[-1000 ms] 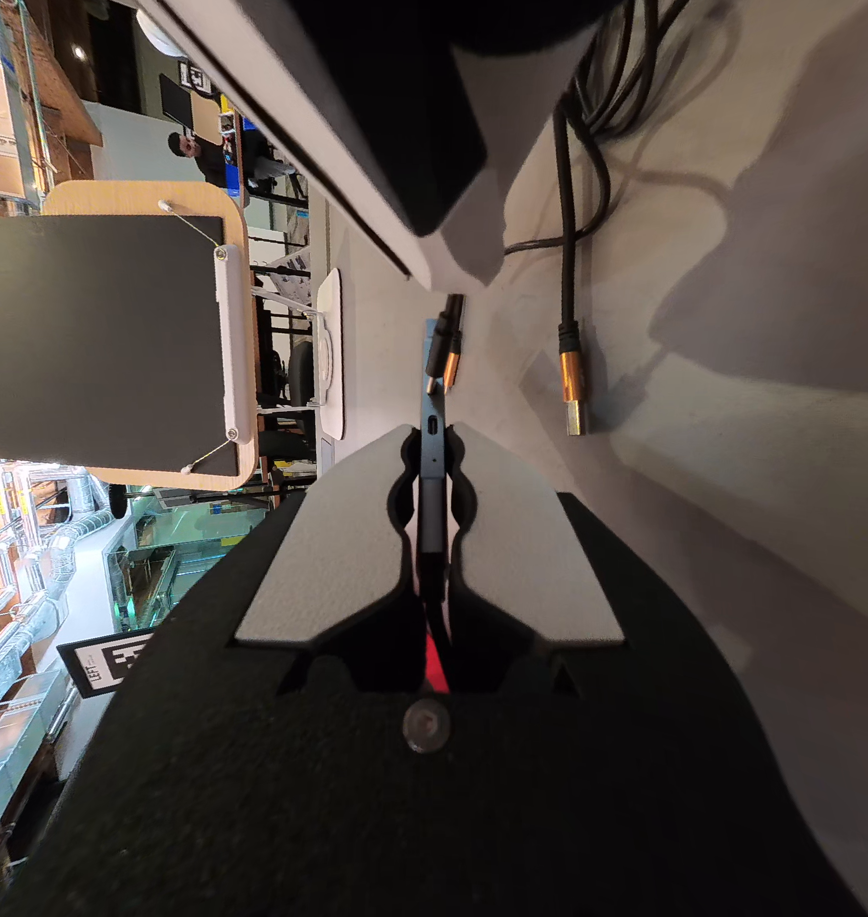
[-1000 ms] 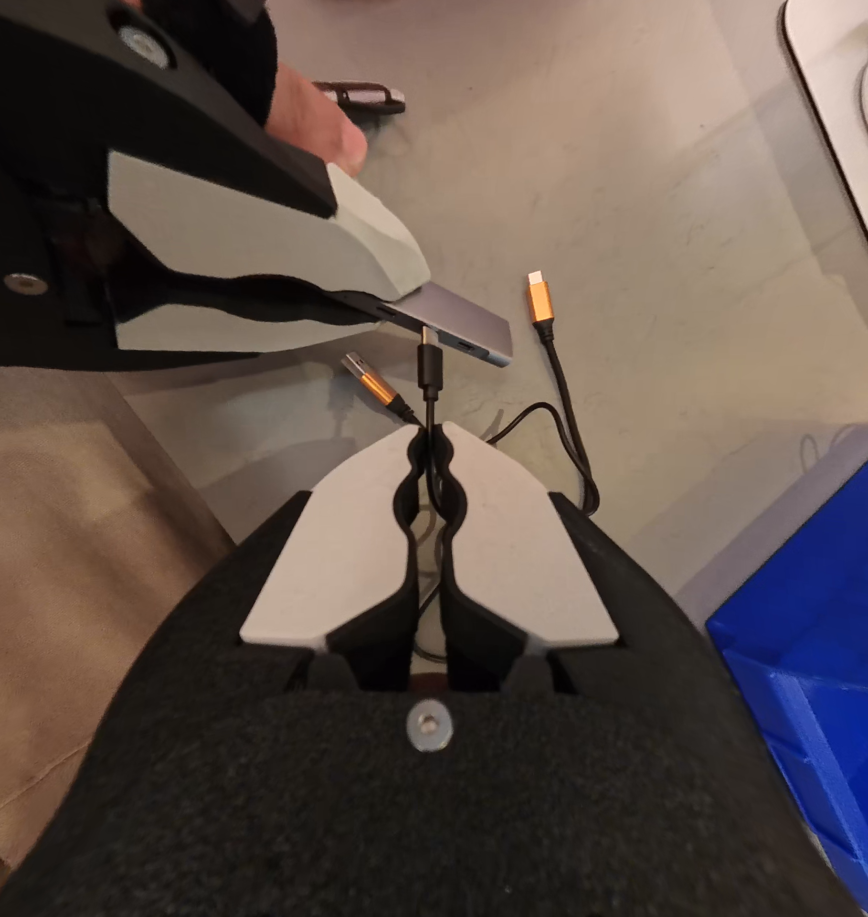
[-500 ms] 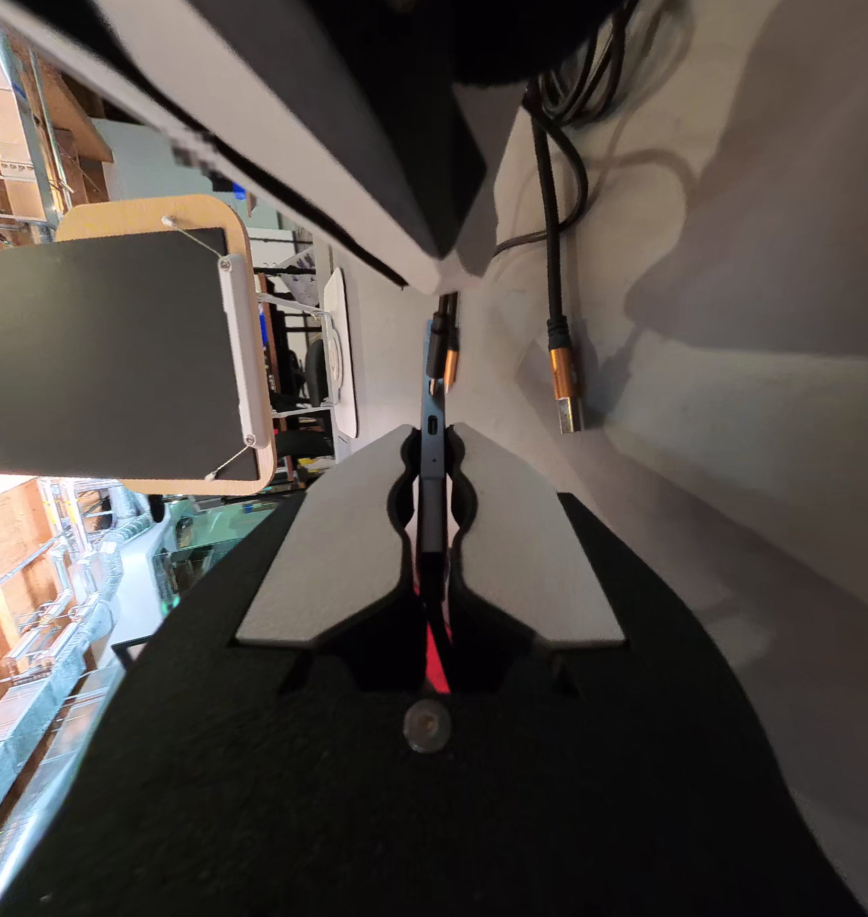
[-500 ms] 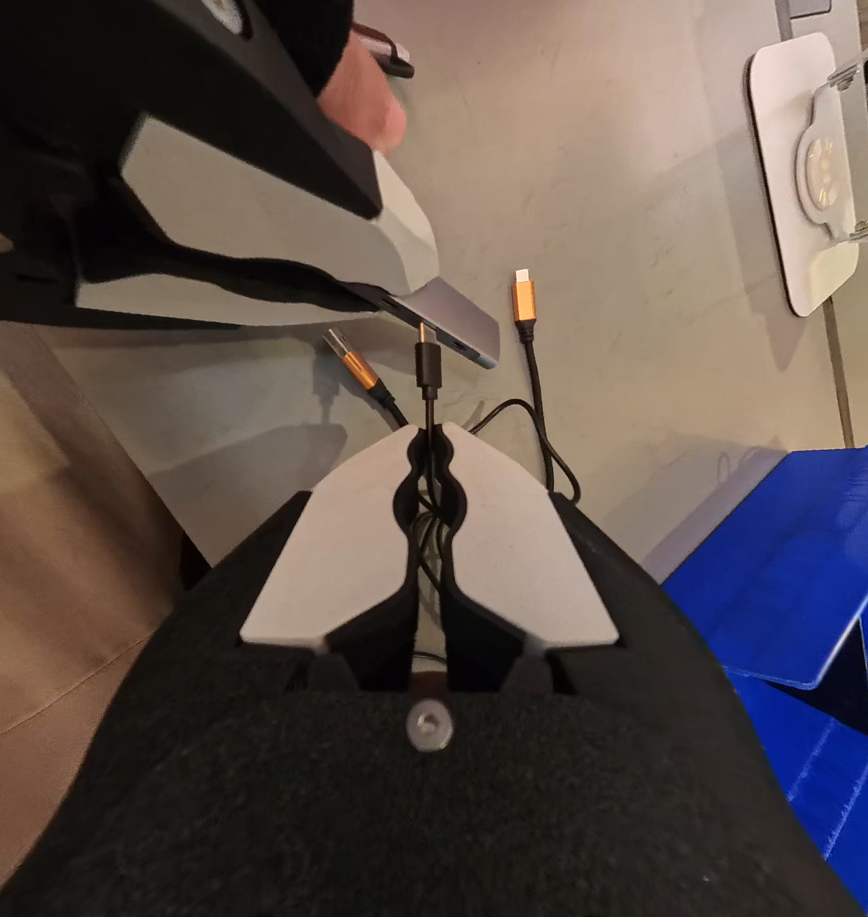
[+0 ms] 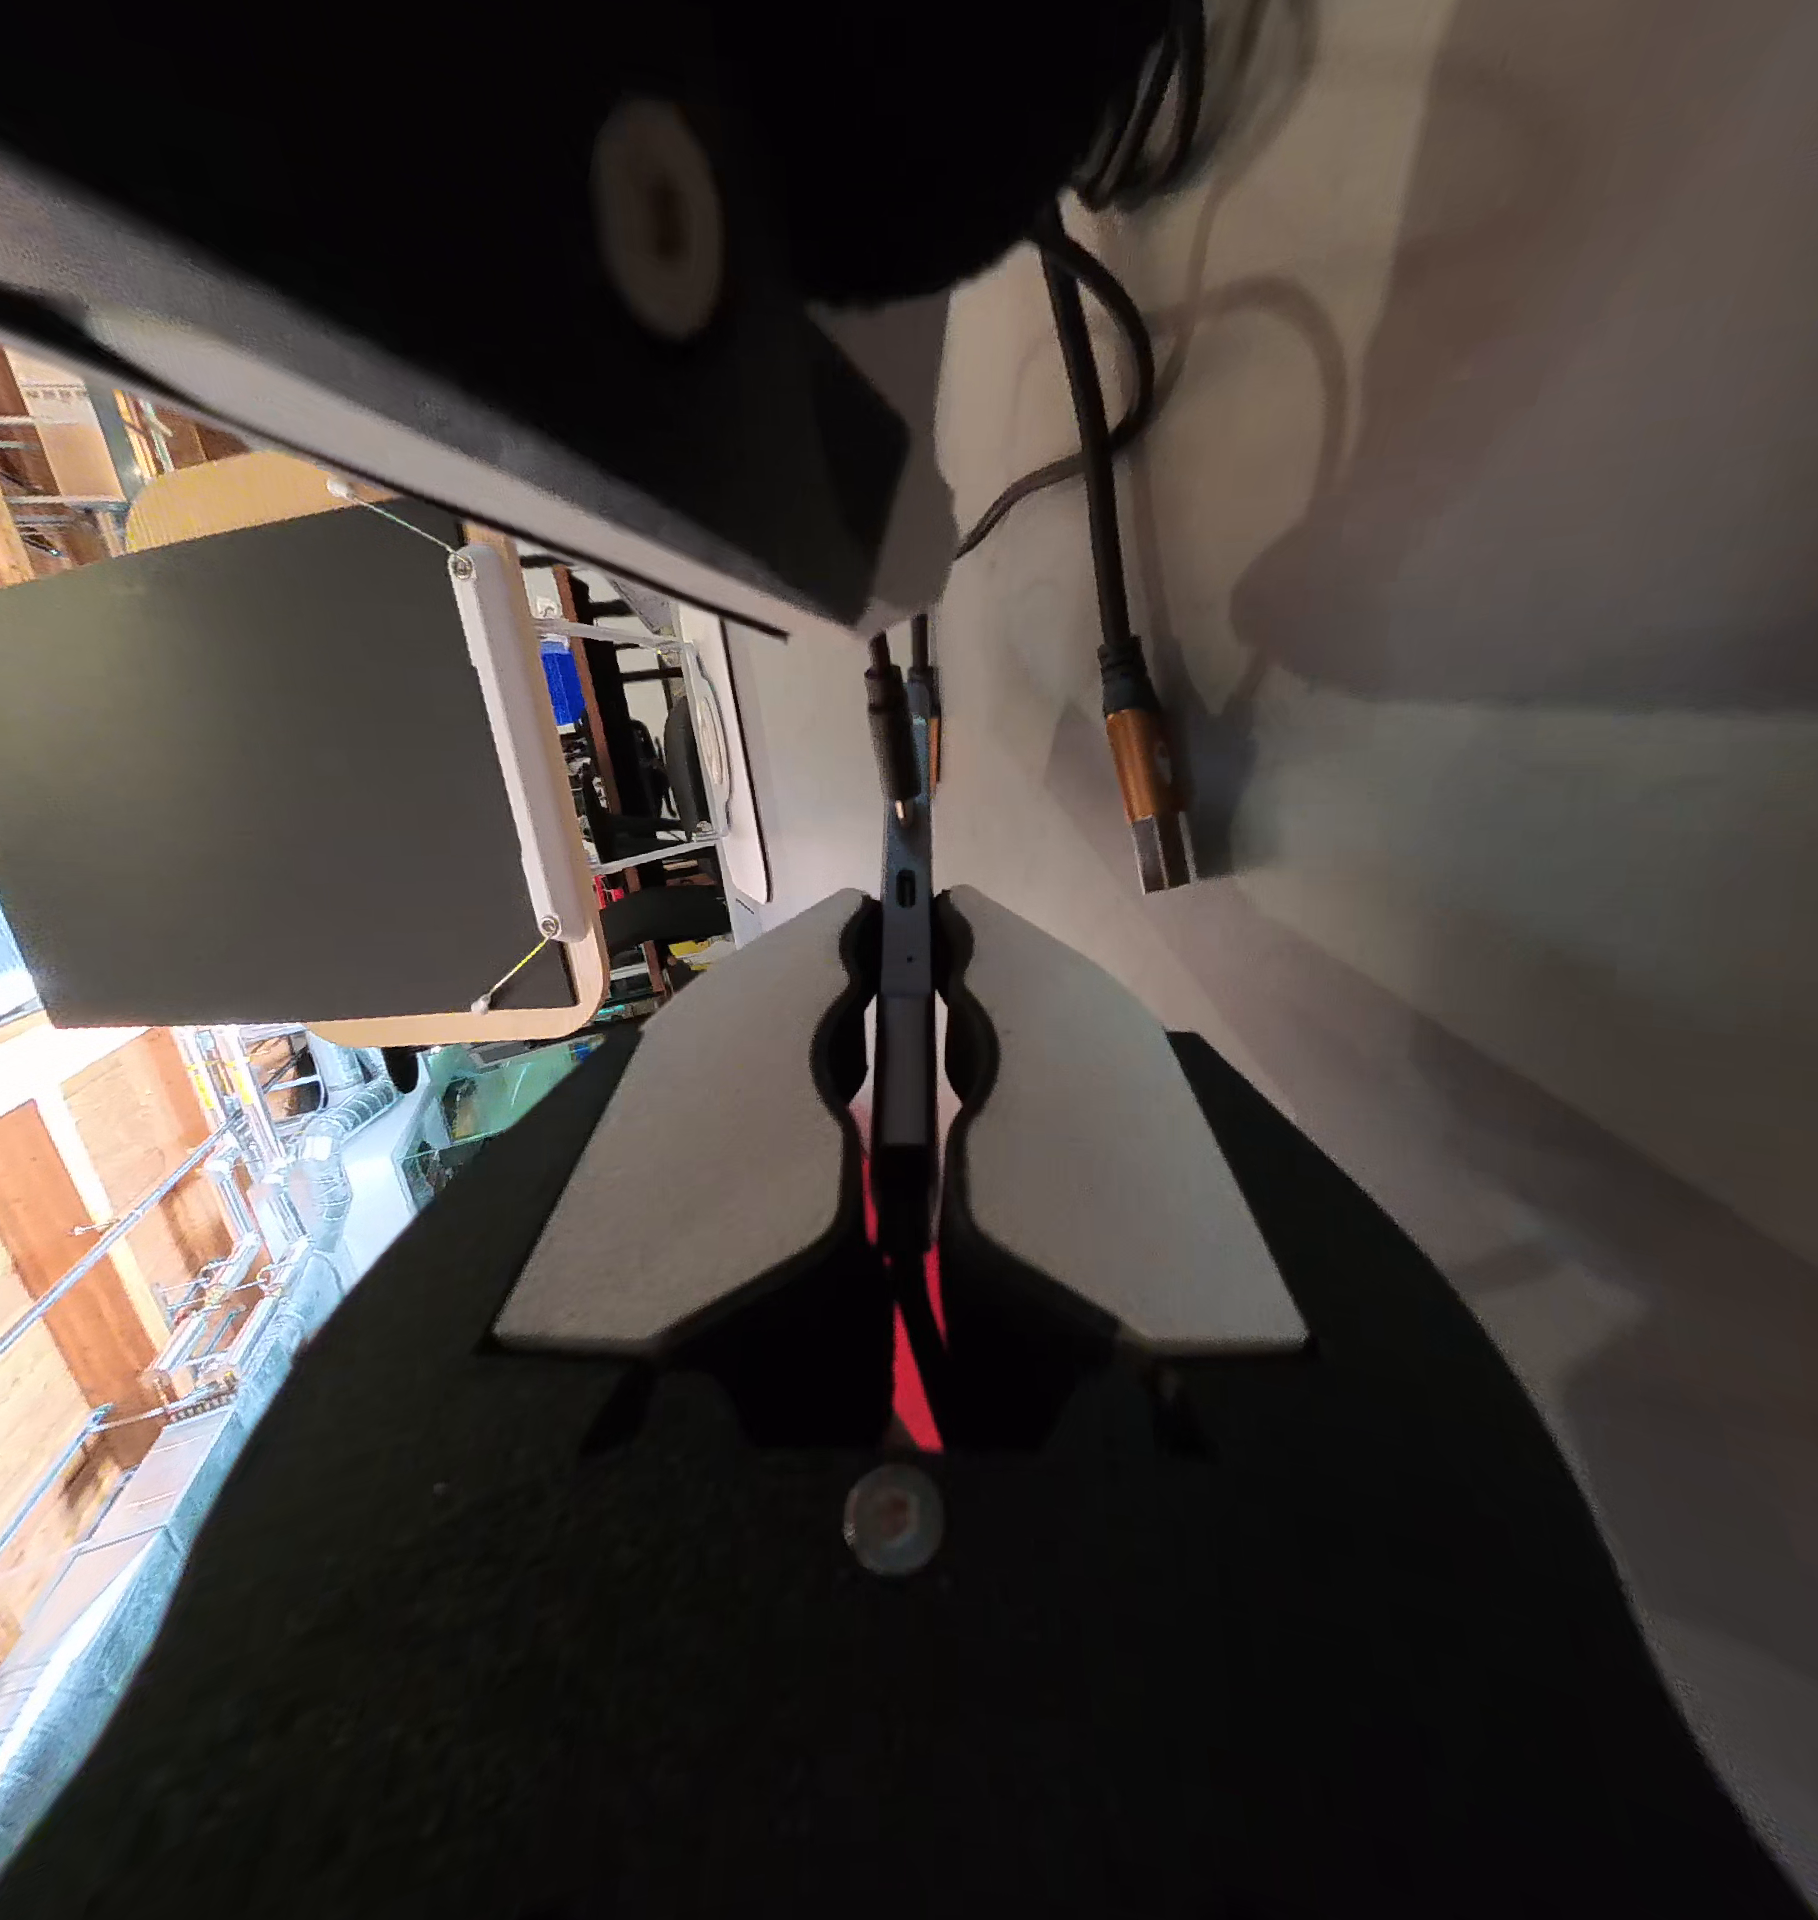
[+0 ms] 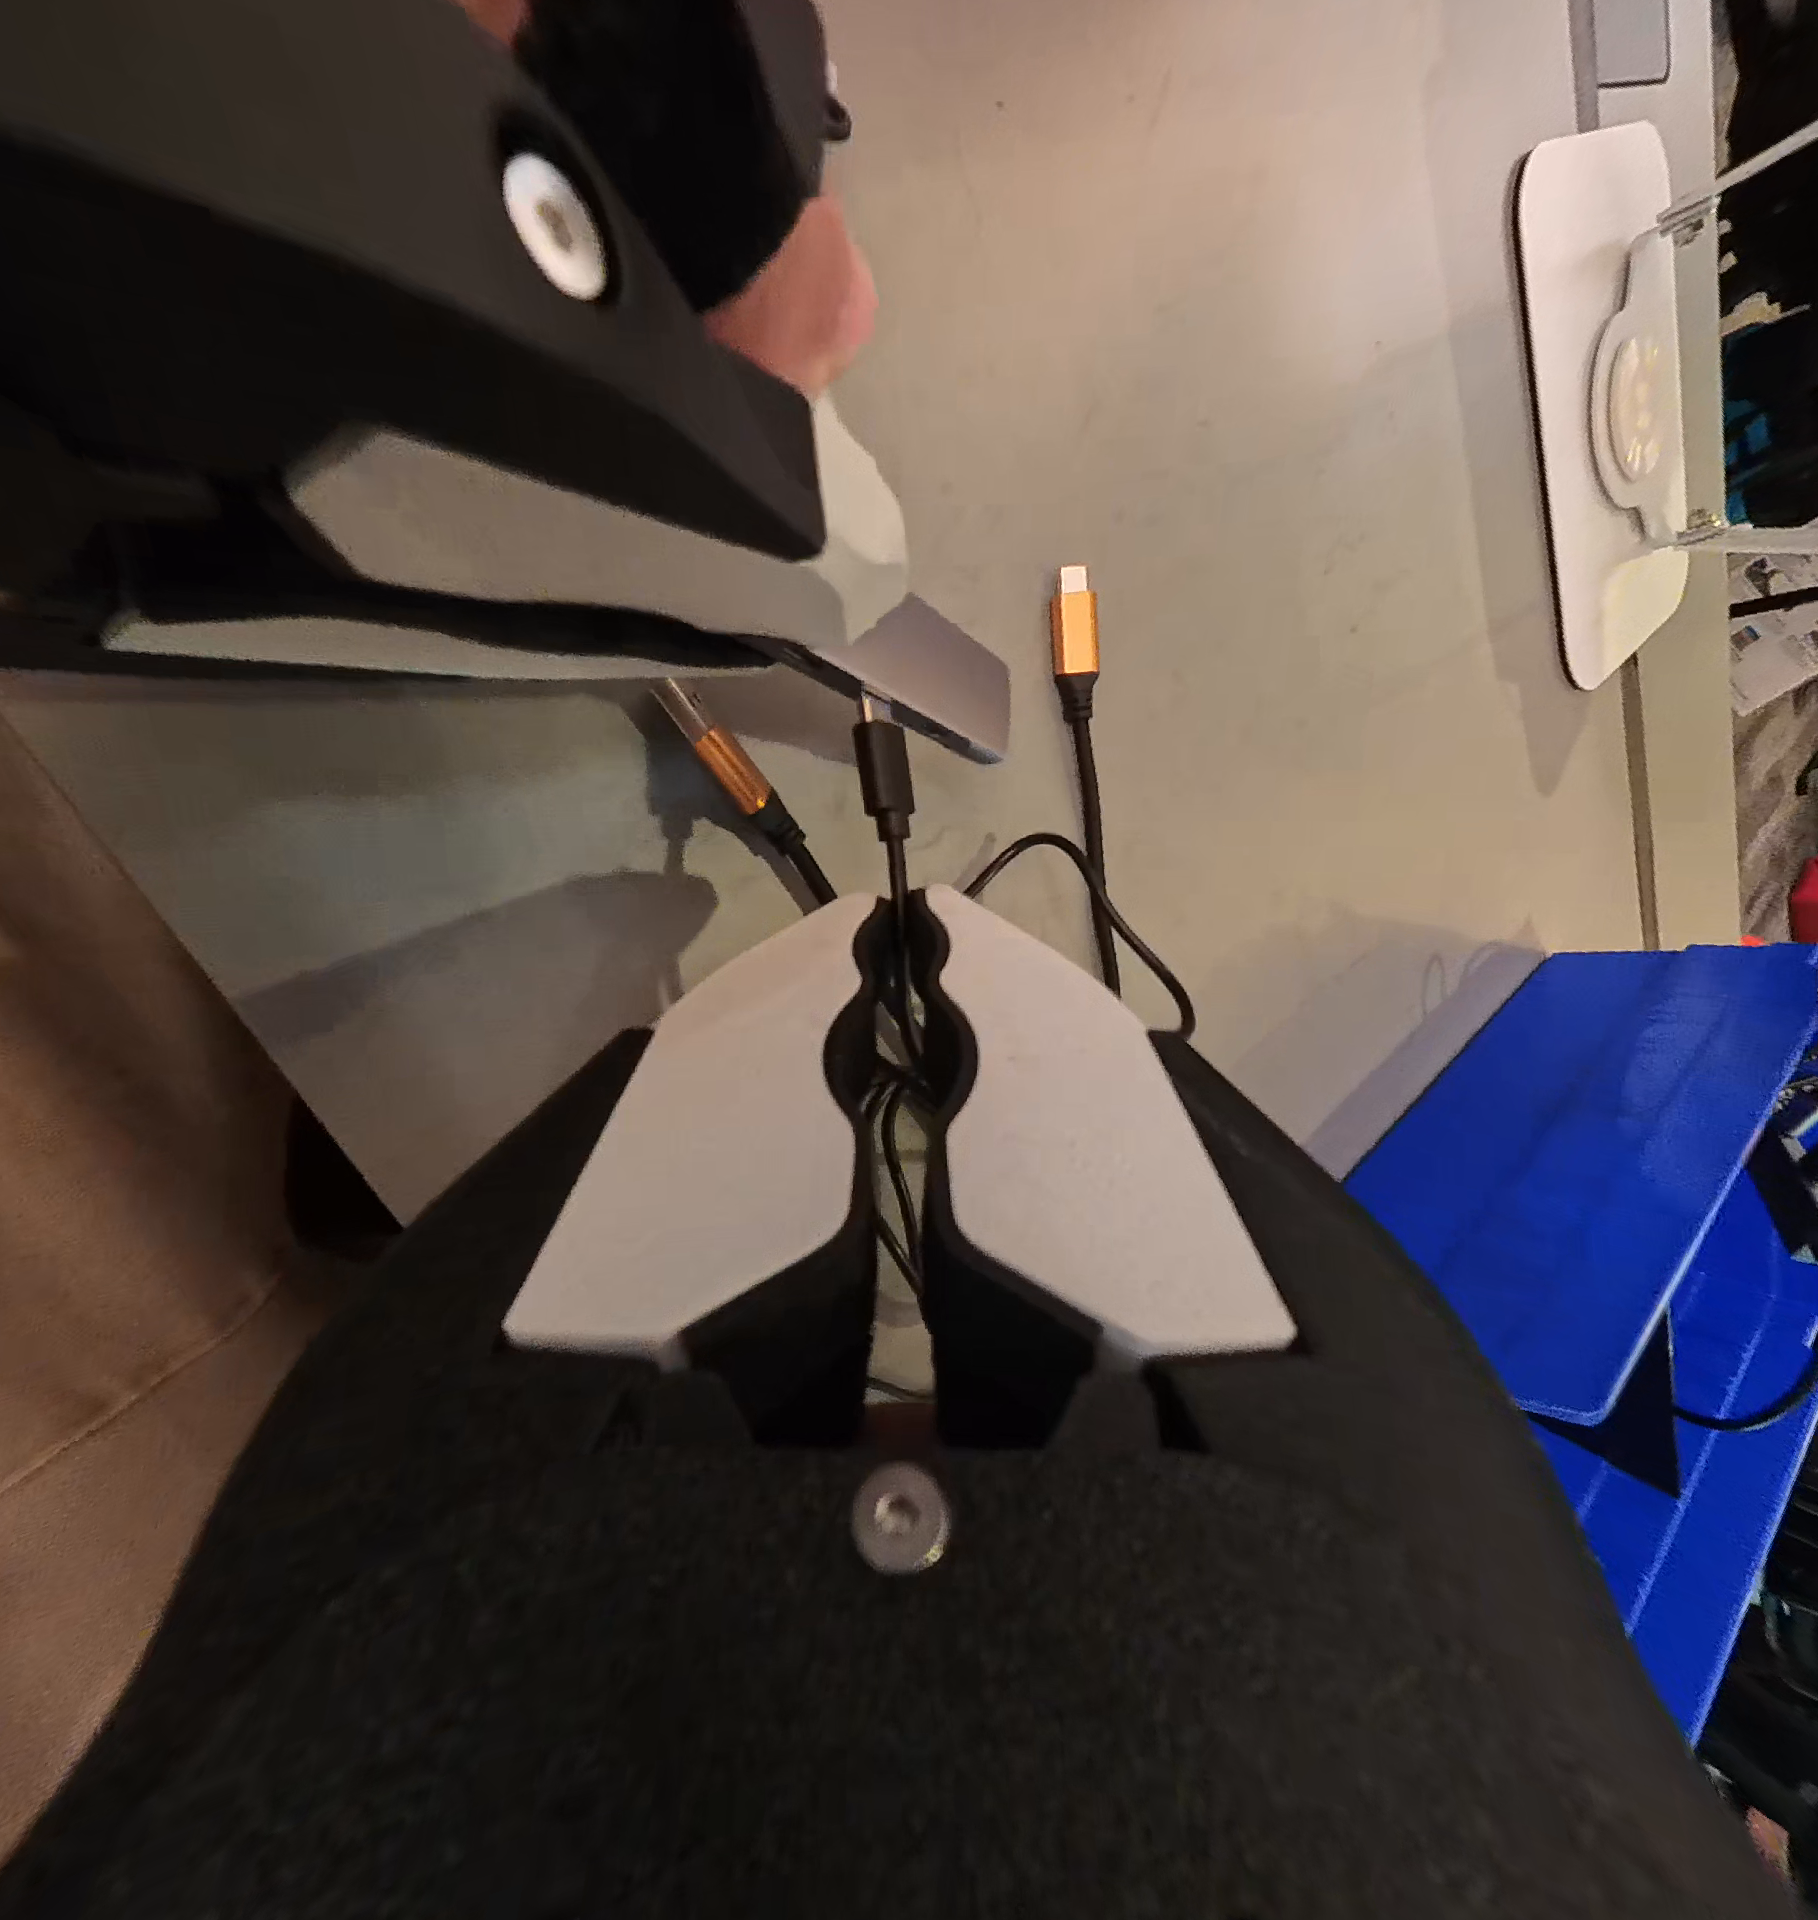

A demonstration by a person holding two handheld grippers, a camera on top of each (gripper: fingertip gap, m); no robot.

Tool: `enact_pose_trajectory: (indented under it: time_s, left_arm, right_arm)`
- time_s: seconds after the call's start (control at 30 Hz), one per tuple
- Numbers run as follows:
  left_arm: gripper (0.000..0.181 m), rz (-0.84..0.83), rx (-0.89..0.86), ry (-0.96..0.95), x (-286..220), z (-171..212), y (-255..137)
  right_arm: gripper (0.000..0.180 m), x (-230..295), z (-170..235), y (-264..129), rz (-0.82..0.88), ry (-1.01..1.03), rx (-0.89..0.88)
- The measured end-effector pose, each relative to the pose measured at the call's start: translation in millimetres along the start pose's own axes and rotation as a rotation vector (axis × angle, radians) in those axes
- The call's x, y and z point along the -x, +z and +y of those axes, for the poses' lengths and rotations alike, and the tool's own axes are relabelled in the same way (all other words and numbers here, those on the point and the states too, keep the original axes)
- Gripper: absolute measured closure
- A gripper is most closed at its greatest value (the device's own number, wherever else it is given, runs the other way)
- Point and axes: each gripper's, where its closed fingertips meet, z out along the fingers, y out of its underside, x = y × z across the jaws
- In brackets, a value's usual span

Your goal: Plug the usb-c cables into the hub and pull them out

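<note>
Two grippers meet above the grey desk point(image 6: 1300, 416): the left gripper point(image 5: 905, 914) has its fingers clenched on the slim grey USB hub point(image 5: 907, 966), held edge-on in the air, while the right gripper point(image 6: 900, 904) pinches a black USB-C cable point(image 6: 884, 769), its plug touching the hub's side. Both orange-sleeved plugs point(image 6: 1074, 634) lie loose on the desk.

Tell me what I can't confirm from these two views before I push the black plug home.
- Seating depth: in the right wrist view the black USB-C plug meets the slim grey metal hub, but its tip is hidden by the hub's edge.
- Same joint in the left wrist view: blurred, partly behind the right tongs.
- Hub's rear: covered by the left tongs.
- Black cable's run: lost inside the right tongs.
</note>
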Motion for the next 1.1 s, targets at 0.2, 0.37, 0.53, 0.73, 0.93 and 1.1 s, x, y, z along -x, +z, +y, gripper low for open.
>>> enact_pose_trajectory:
  time_s: [0.2, 0.37, 0.53, 0.73, 0.93, 1.1]
  left_arm:
    - [0.172, 0.003, -0.018, -0.041, 2.6, 1.2, -0.4]
    - [0.172, -0.005, -0.018, -0.039, 3.7, 0.0, -0.9]
    - [0.172, -0.020, -0.012, -0.013, 5.0, -1.2, -1.4]
    - [0.172, -0.021, -0.006, -0.017, 5.0, -1.1, -1.3]
    - [0.172, -0.009, -0.028, -0.091, 6.6, 6.7, -1.2]
    - [0.172, -0.009, -0.051, -0.171, 11.5, 11.5, -2.0]
  right_arm:
    - [0.178, 0.0, 0.5, 1.8, -0.030, 0.079, 0.002]
    - [0.178, -0.7, 1.7, 1.0, -0.029, 0.075, 0.012]
    - [0.178, -1.5, 4.1, 1.8, -0.031, 0.113, 0.035]
    - [0.178, -0.1, 2.7, 1.0, -0.048, 0.162, 0.038]
    - [0.178, 0.0, -16.1, -7.9, -0.150, 0.303, -0.110]
    - [0.178, -3.3, -26.0, -10.2, -0.231, 0.418, -0.240]
